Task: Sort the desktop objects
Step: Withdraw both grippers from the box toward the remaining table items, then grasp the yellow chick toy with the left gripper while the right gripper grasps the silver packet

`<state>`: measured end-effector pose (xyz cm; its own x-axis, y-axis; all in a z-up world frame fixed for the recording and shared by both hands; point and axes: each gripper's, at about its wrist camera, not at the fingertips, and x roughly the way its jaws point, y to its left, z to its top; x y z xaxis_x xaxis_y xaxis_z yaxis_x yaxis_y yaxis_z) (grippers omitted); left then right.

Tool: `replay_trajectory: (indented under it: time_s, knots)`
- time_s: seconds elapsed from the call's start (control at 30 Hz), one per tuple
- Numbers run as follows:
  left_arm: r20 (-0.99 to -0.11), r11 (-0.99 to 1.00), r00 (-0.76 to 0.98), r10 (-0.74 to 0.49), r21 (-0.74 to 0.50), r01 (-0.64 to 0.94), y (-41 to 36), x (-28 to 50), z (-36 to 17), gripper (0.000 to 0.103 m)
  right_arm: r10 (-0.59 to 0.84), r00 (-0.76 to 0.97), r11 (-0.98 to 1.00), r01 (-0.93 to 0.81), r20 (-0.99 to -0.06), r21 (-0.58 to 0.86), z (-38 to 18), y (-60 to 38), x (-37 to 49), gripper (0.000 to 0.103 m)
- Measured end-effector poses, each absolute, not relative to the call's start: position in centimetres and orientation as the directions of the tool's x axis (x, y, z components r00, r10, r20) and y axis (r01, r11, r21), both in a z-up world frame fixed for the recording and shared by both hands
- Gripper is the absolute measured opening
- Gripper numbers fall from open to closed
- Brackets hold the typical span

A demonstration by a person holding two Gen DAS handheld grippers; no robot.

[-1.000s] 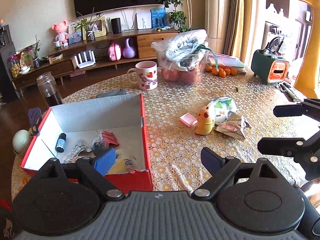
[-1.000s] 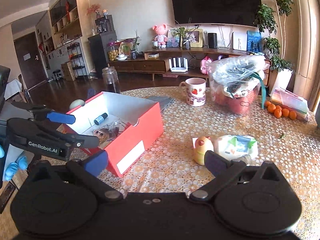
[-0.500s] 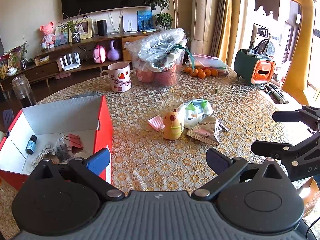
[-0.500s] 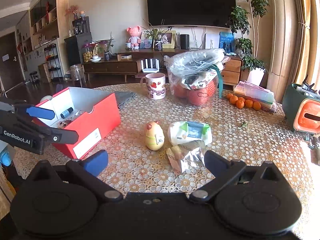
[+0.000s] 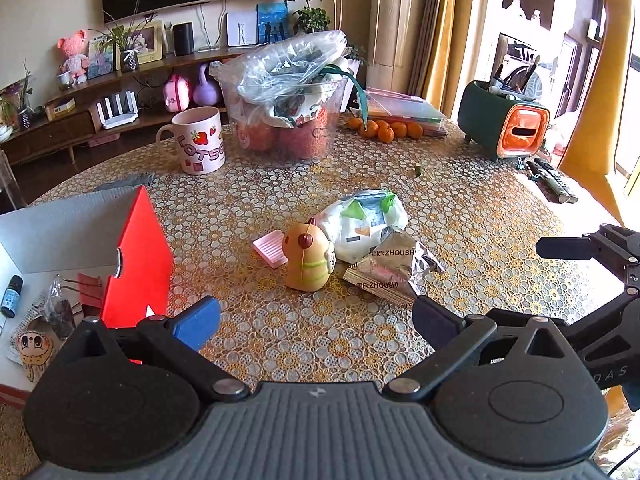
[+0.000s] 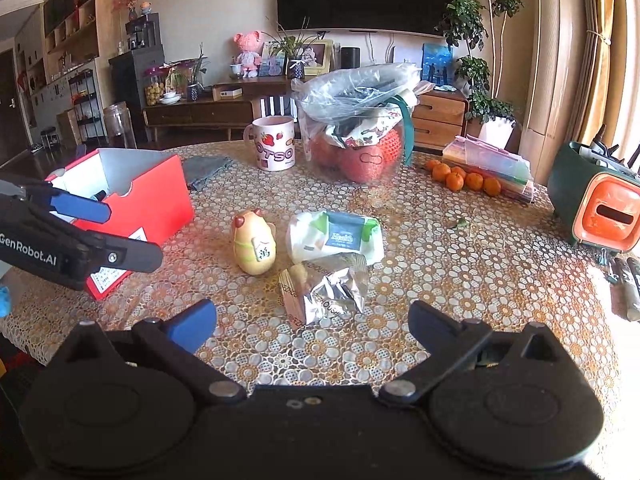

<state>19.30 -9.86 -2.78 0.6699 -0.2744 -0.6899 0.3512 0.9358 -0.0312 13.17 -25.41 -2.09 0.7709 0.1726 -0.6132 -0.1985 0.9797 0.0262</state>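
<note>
Sunlight is falling across a round table [image 5: 472, 216] dressed in a floral lace cloth, with a TV console running along the wall behind it. Near the middle, a yellow hamster toy [image 5: 307, 261] is standing upright, touching a white wet-wipes pack [image 5: 366, 220] on one side, while a small pink eraser [image 5: 270, 248] is lying just beside it on the other. A crumpled silver foil packet [image 5: 390, 272] is resting against the front of the wipes pack. The left gripper [image 5: 316, 320] is hovering above the cloth with its jaws spread wide and gripping nothing, pointing toward the toy. The right gripper [image 6: 312, 322] is likewise hanging with its jaws released, empty, facing the foil packet. A red box [image 5: 138, 256] is sitting at the table's left side, holding a small blue bottle [image 5: 10, 290] and other bits. Farther back, a strawberry mug [image 5: 198, 145] is standing near a bagged fruit container [image 5: 286, 120].
</note>
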Motion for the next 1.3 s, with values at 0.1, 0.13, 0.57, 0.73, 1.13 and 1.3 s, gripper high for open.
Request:
replay_trajectory:
  time_s: [0.1, 0.13, 0.57, 0.73, 1.13, 1.3]
  knots:
    - [-0.694, 0.936, 0.666, -0.274, -0.032, 0.351, -10.6, 20.8, -3.8, 0.103, 0.171, 0.766, 0.978, -0.207, -0.619, 0.014, -3.0, -25.5, 14.3, 0.102]
    - [-0.695, 0.936, 0.666, -0.272, -0.030, 0.351, -10.8, 21.3, -4.1, 0.103, 0.172, 0.763, 0.978, -0.210, -0.623, 0.013, -3.3, -25.5, 14.7, 0.102]
    - [-0.713, 0.952, 0.663, -0.227, -0.019, 0.306, -12.2, 26.5, -7.8, 0.103, 0.187, 0.719, 0.973, -0.230, -0.670, 0.024, -6.8, -25.3, 19.8, 0.102]
    - [-0.724, 0.955, 0.653, -0.219, -0.023, 0.295, -12.4, 27.9, -8.9, 0.103, 0.188, 0.713, 0.971, -0.237, -0.676, 0.020, -7.6, -25.0, 21.1, 0.101]
    - [-0.732, 0.955, 0.641, -0.232, -0.046, 0.292, -12.6, 29.7, -10.7, 0.103, 0.188, 0.689, 0.970, -0.244, -0.699, 0.021, -9.3, -24.4, 23.4, 0.100]
    - [-0.721, 0.949, 0.647, -0.249, -0.047, 0.312, -12.9, 29.8, -11.0, 0.103, 0.192, 0.686, 0.967, -0.252, -0.702, 0.018, -9.6, -24.2, 23.8, 0.099]
